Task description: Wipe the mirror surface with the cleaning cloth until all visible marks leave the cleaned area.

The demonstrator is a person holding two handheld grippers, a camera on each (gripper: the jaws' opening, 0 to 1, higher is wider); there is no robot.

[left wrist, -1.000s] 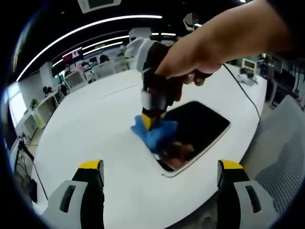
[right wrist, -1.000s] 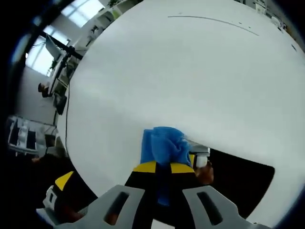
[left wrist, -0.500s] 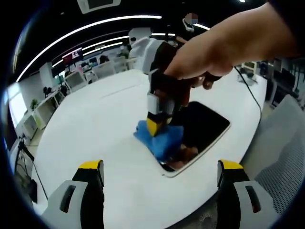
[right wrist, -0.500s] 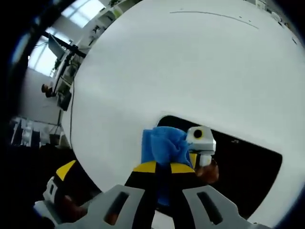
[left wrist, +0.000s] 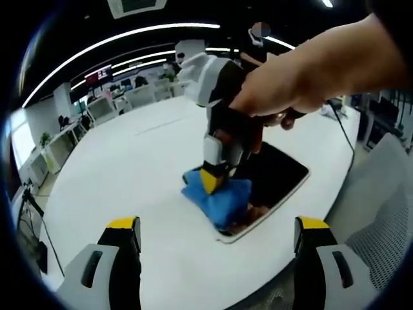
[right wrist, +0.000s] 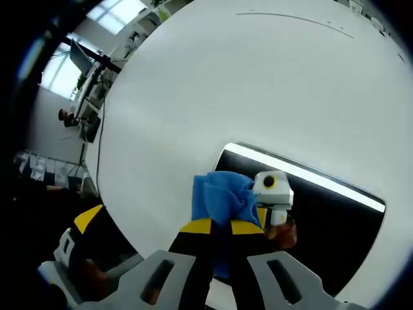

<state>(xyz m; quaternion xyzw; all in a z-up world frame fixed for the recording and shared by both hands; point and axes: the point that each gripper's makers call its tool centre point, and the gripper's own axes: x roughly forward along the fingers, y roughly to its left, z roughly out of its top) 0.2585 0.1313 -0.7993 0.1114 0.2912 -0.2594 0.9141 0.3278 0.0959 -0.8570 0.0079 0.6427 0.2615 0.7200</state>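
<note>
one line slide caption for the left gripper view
Right hand-held gripper presses a blue cleaning cloth onto the near end of a mirror on a white table.

A broad white round-edged table spreads across the left gripper view, a black cable trailing over its far side. Overhead, long curved white light strips glow on a dark ceiling. Beyond, rows of white desks. Bright windows gleam in the right gripper view.
</note>
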